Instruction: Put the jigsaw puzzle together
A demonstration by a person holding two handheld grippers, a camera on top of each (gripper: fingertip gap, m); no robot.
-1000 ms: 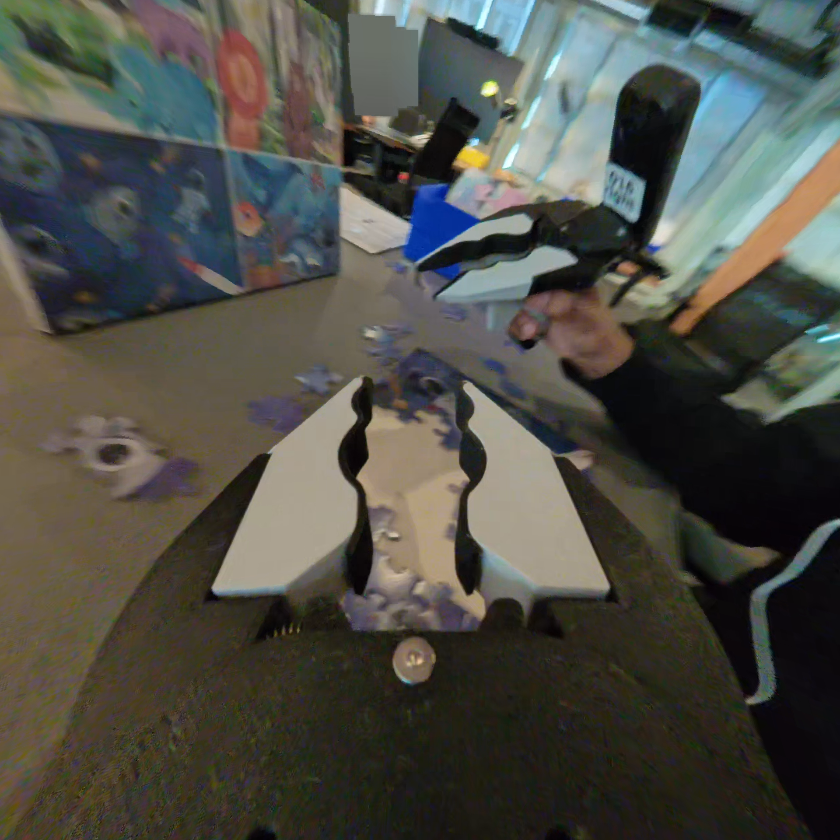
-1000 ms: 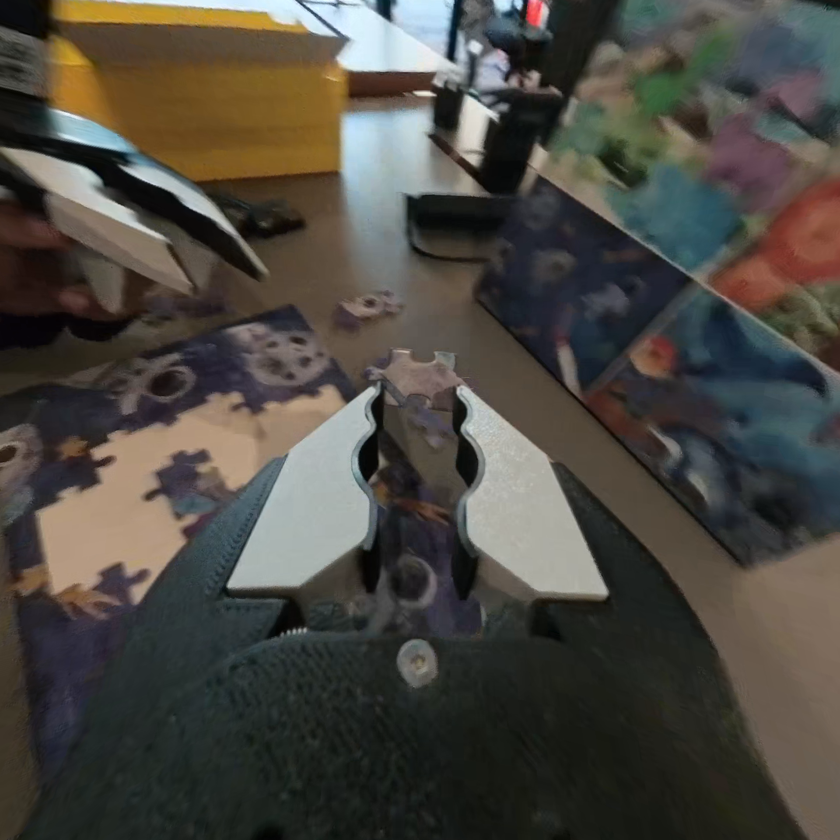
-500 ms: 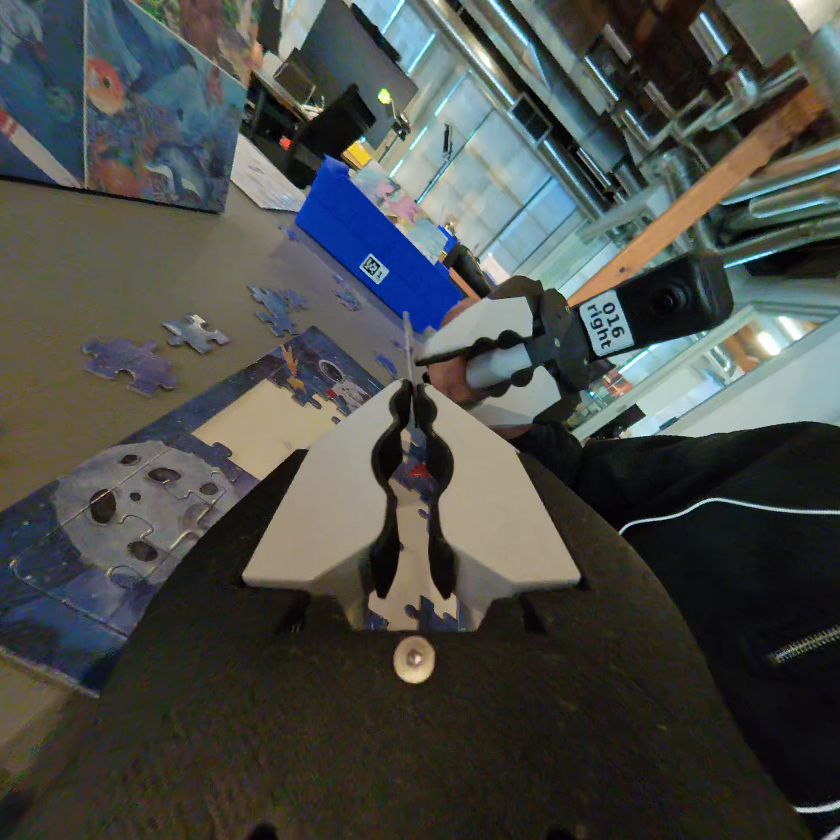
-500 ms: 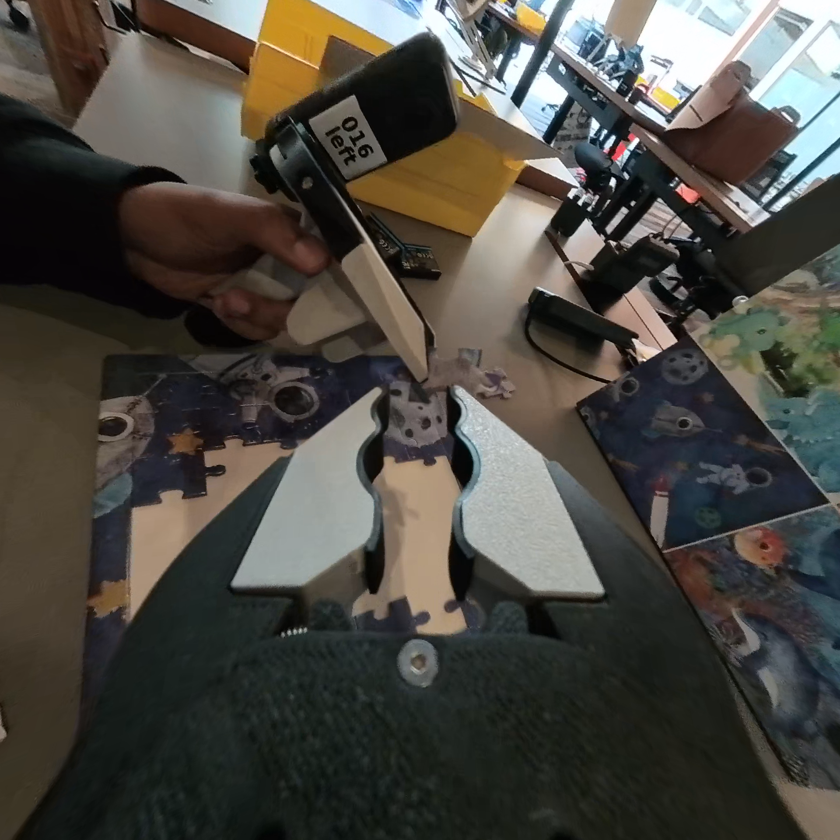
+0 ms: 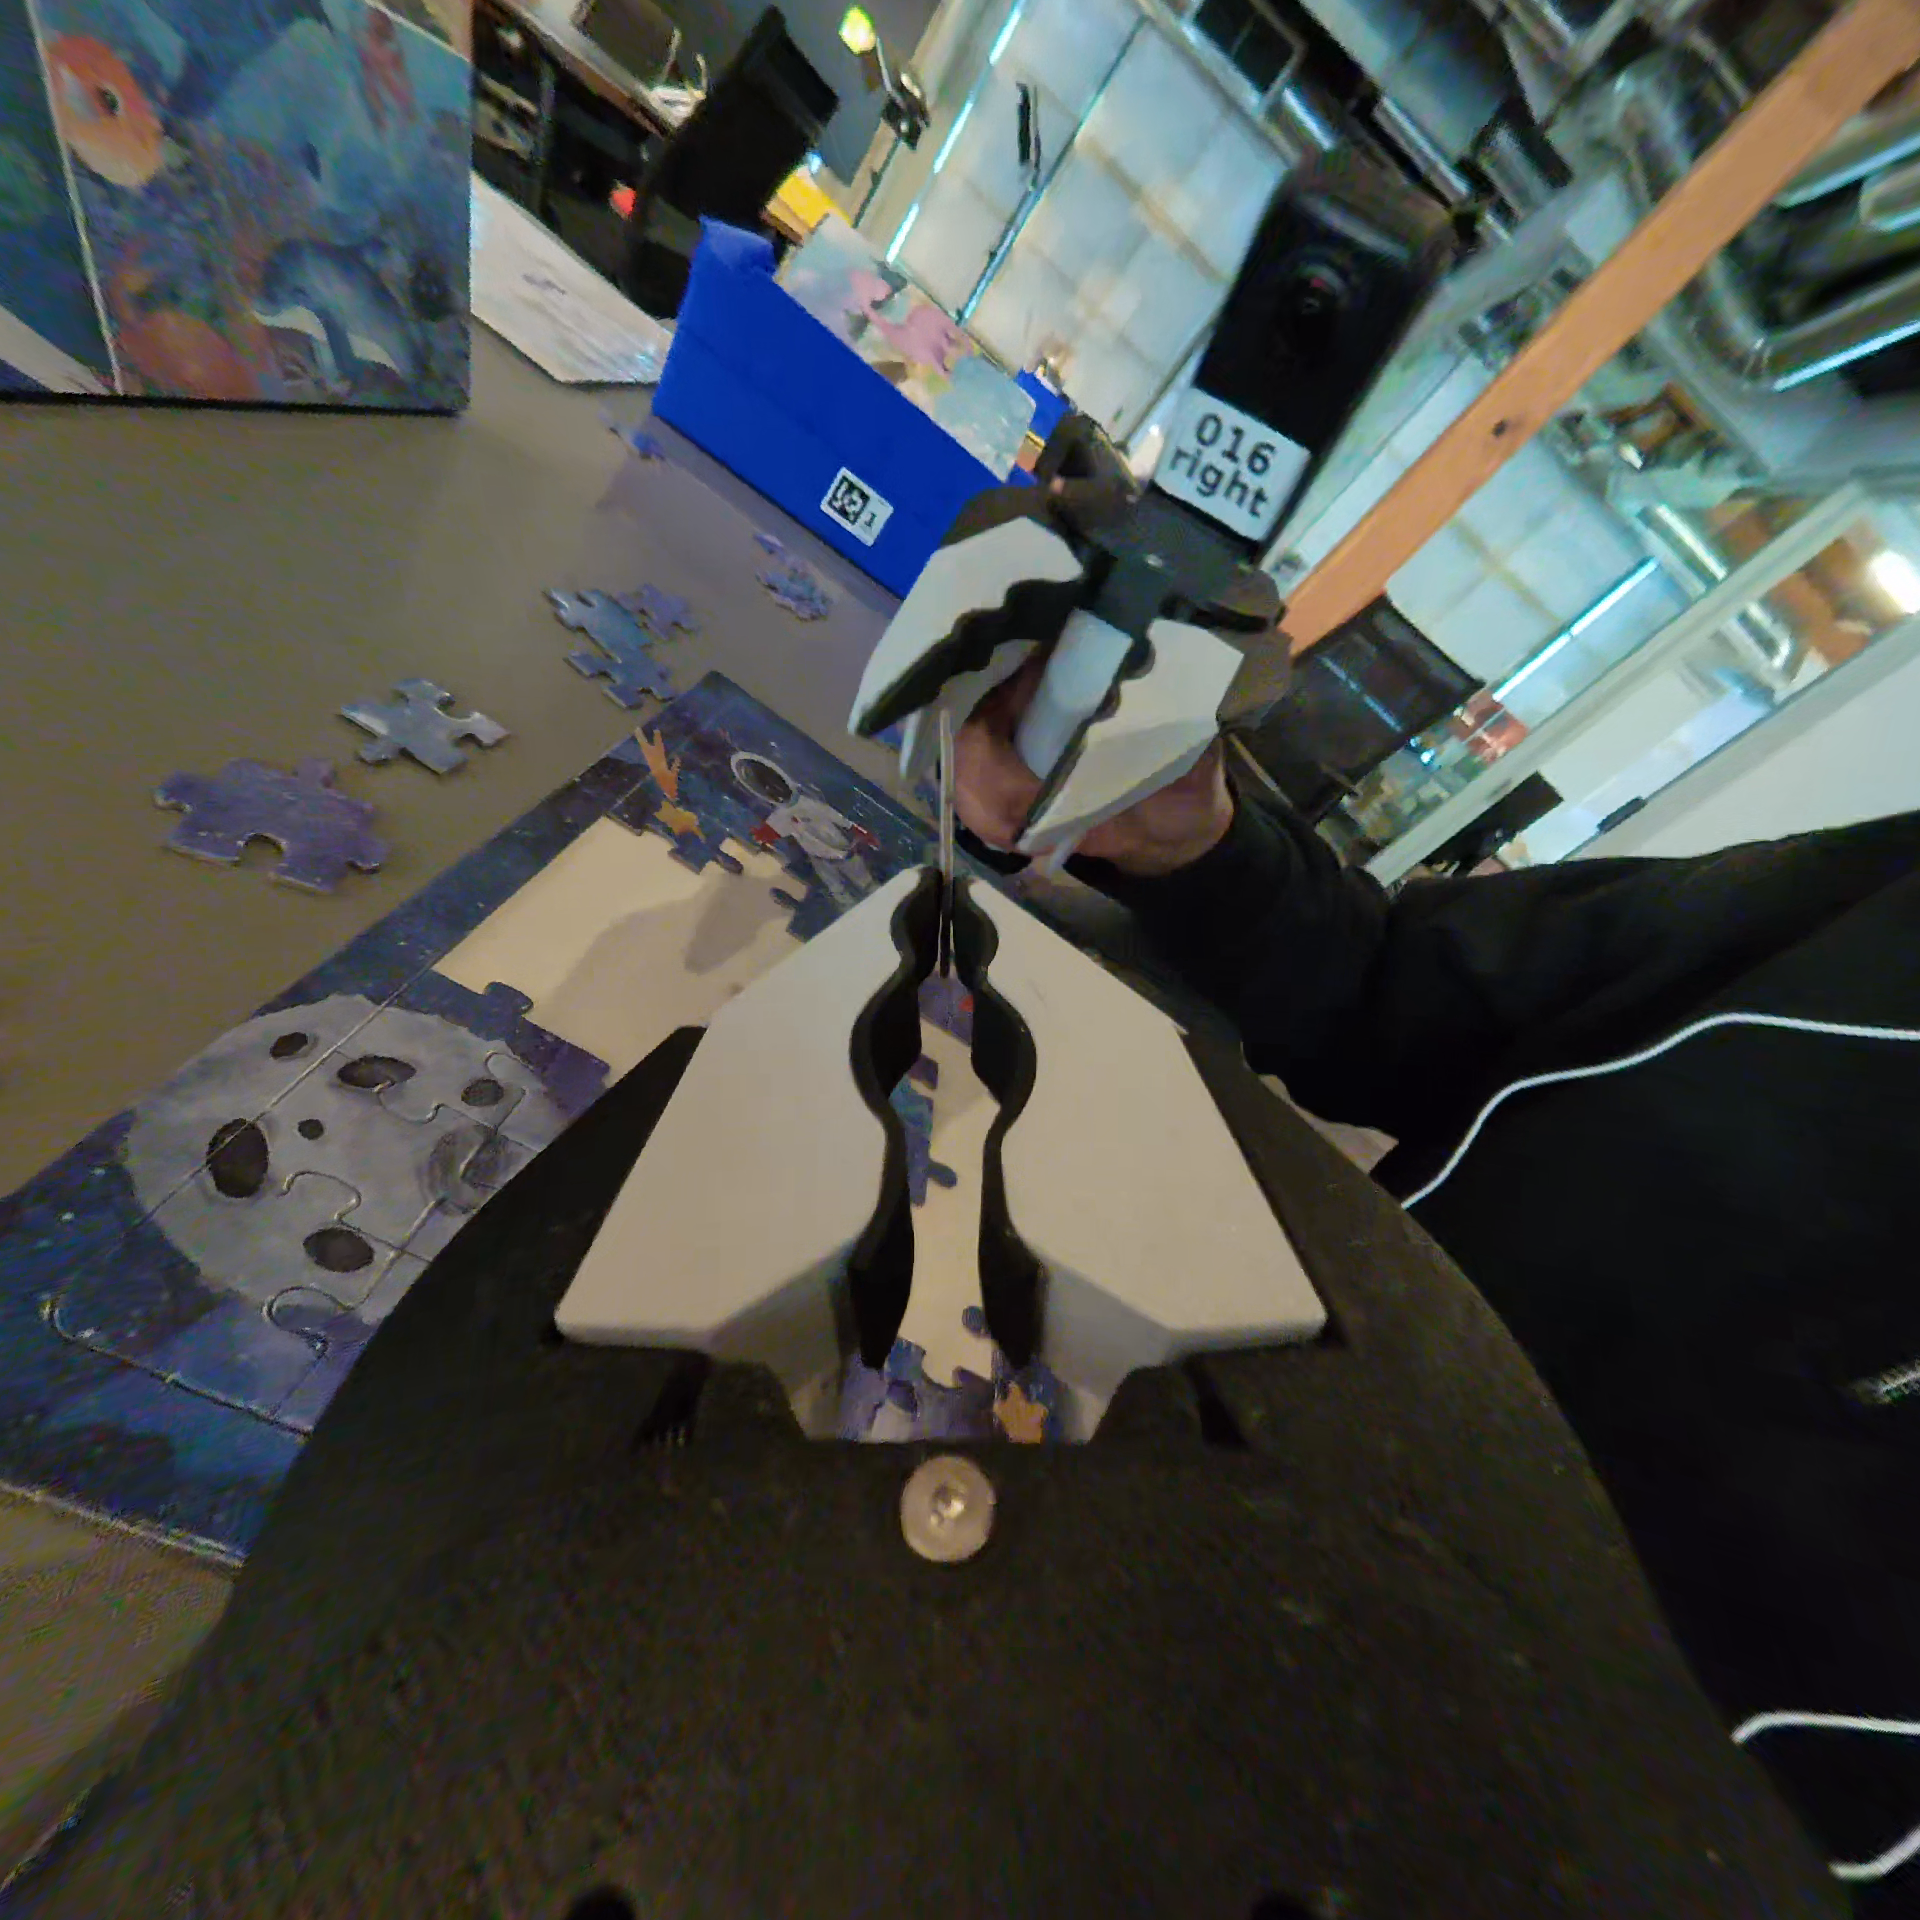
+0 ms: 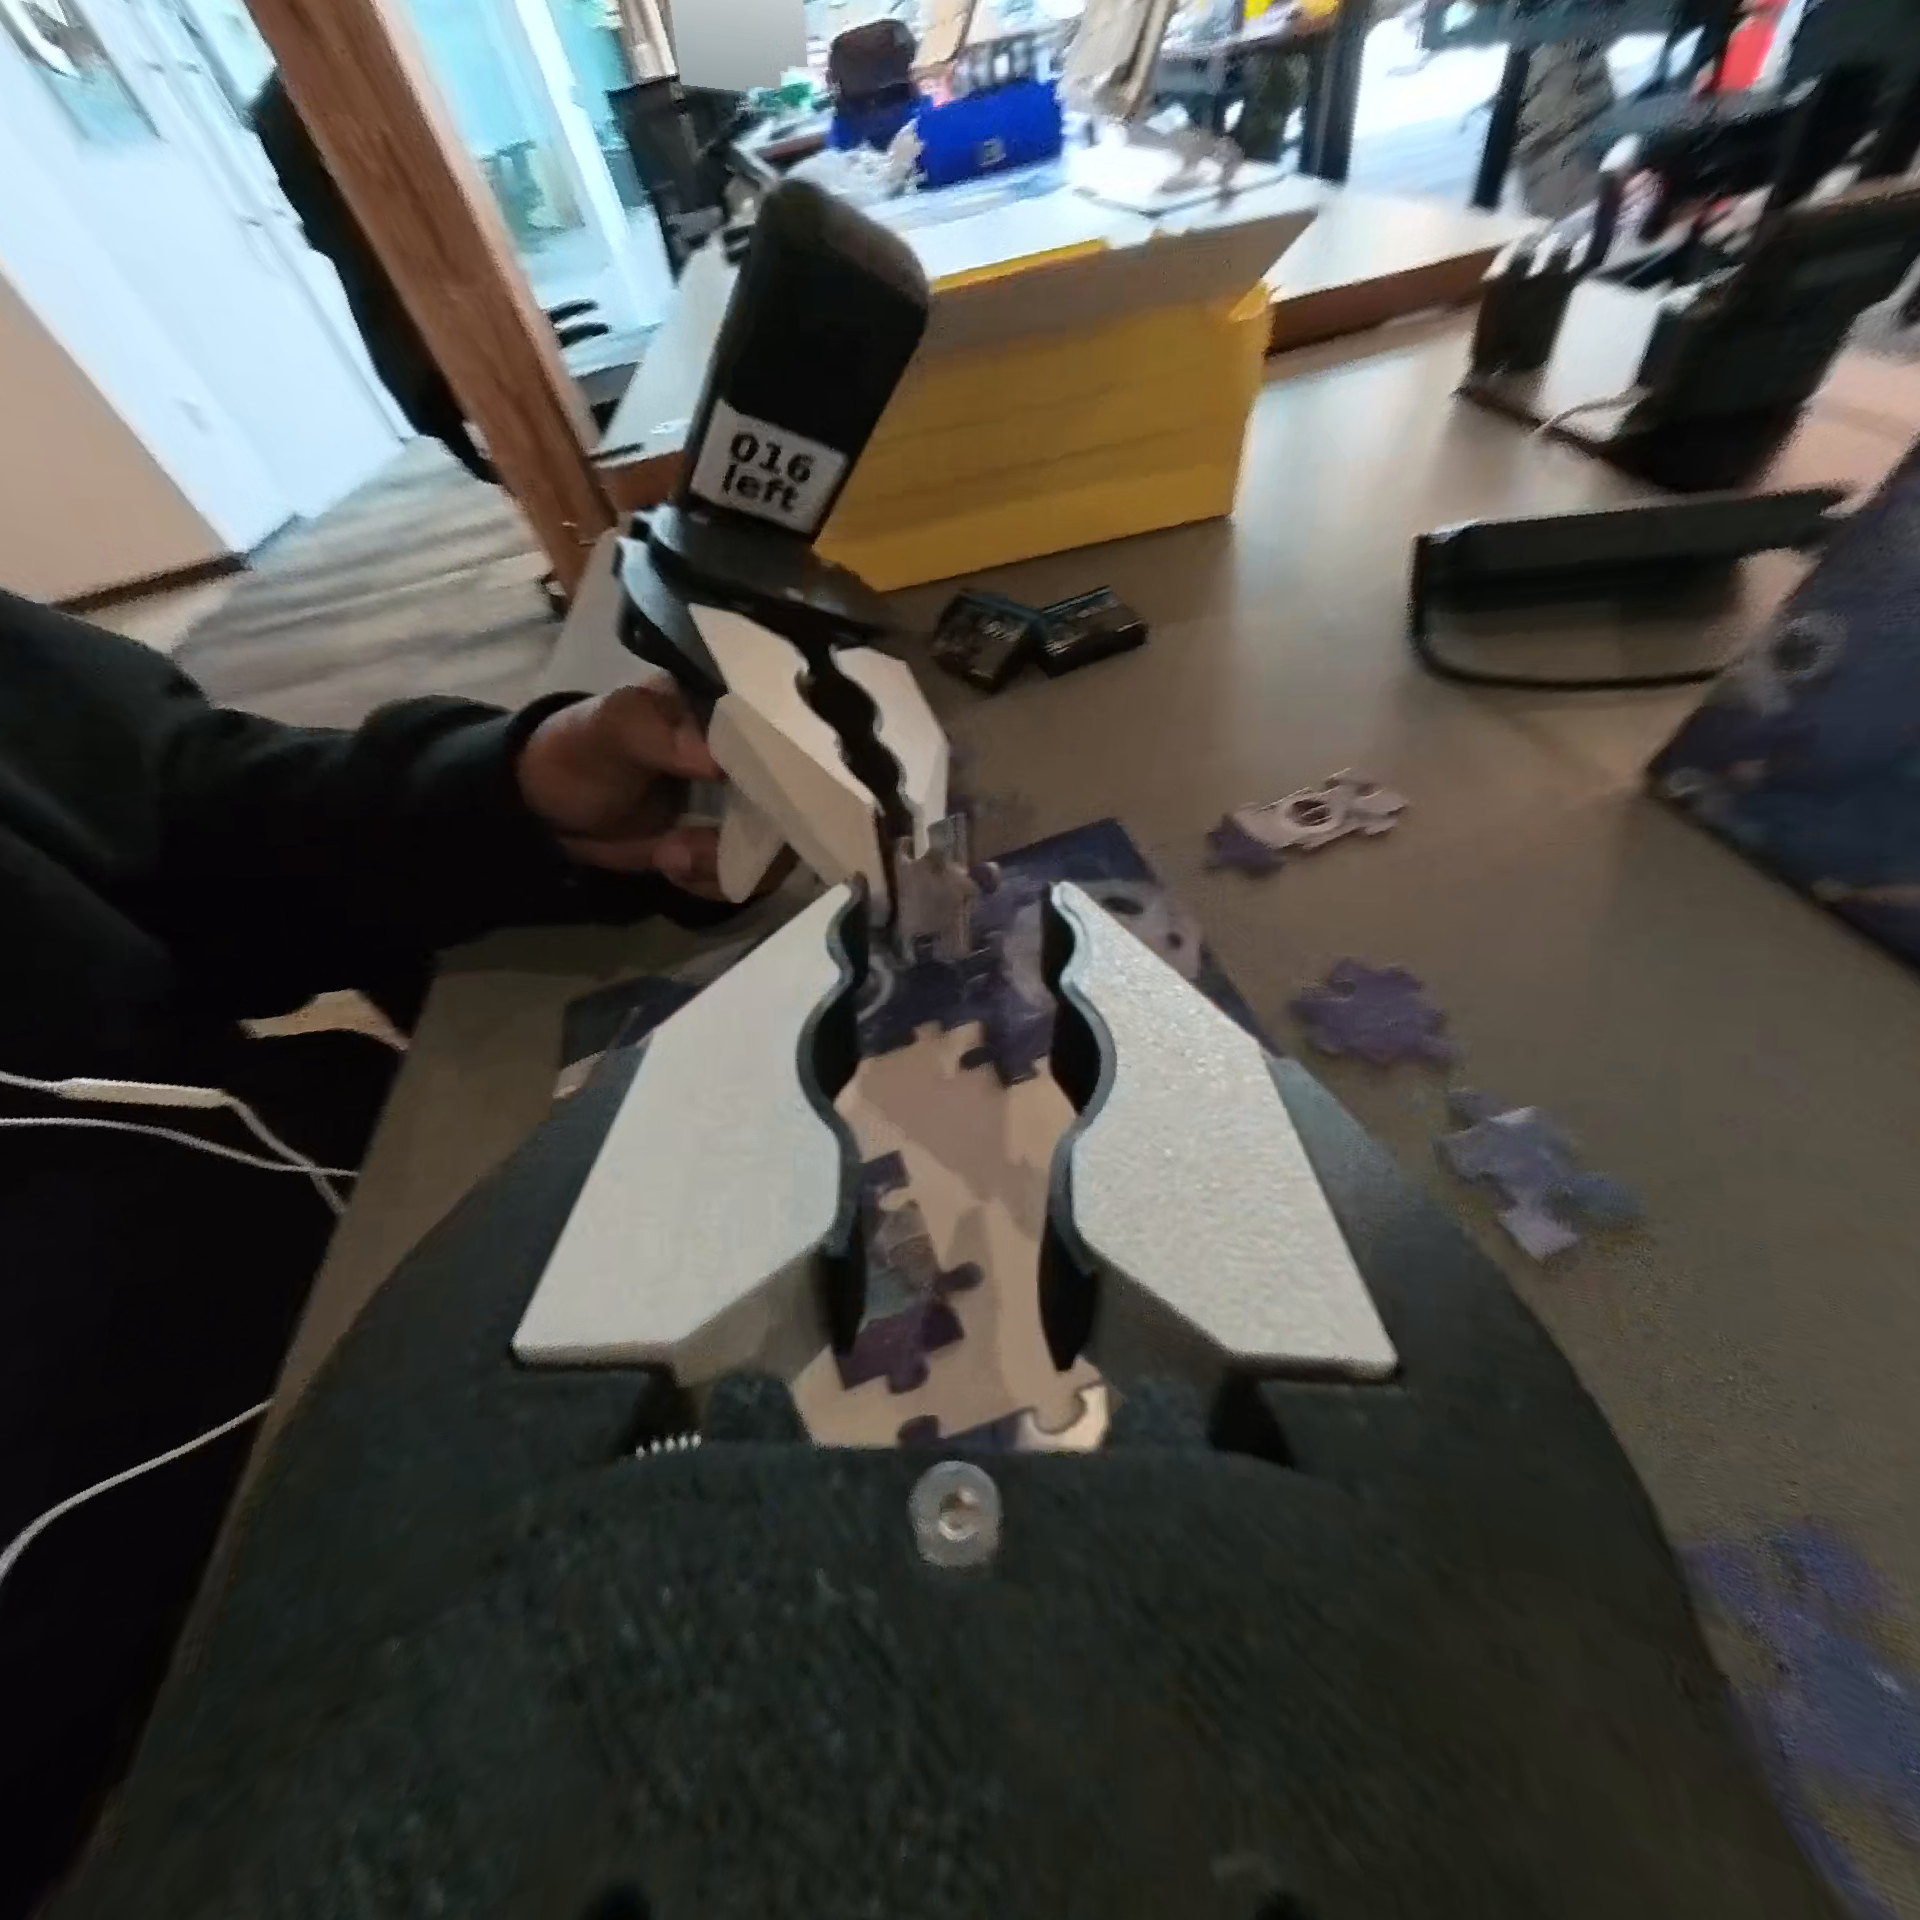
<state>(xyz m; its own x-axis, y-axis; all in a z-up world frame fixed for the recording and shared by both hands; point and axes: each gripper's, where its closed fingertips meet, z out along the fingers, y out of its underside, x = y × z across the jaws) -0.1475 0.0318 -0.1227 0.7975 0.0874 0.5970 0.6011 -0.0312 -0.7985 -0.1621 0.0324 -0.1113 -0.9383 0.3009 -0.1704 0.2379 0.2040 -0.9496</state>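
A partly built space-themed jigsaw puzzle (image 5: 343, 1101) lies flat on the brown table, with a bare pale middle (image 5: 613, 935). My left gripper (image 5: 945, 883) is shut on a single puzzle piece (image 5: 944, 852), held edge-on above the puzzle. In the right wrist view the left gripper (image 6: 896, 831) grips that piece (image 6: 935, 883) by its edge. My right gripper (image 6: 956, 904) is open, with its fingers either side of the piece and apart from it. It also shows in the left wrist view (image 5: 945, 779), open around the piece's far end.
Loose pieces lie beside the puzzle (image 5: 275, 821) (image 5: 421, 722) (image 6: 1309, 816) (image 6: 1371, 1023) (image 6: 1527, 1174). A blue bin (image 5: 790, 416) and a picture-covered box (image 5: 239, 208) stand behind. A yellow box (image 6: 1049, 416) and small black items (image 6: 1039, 634) sit at the far side. My left and right fingertips are right by each other.
The piece has passed from my right gripper to my left. The left gripper closed on it, and the right gripper let go and opened wide.
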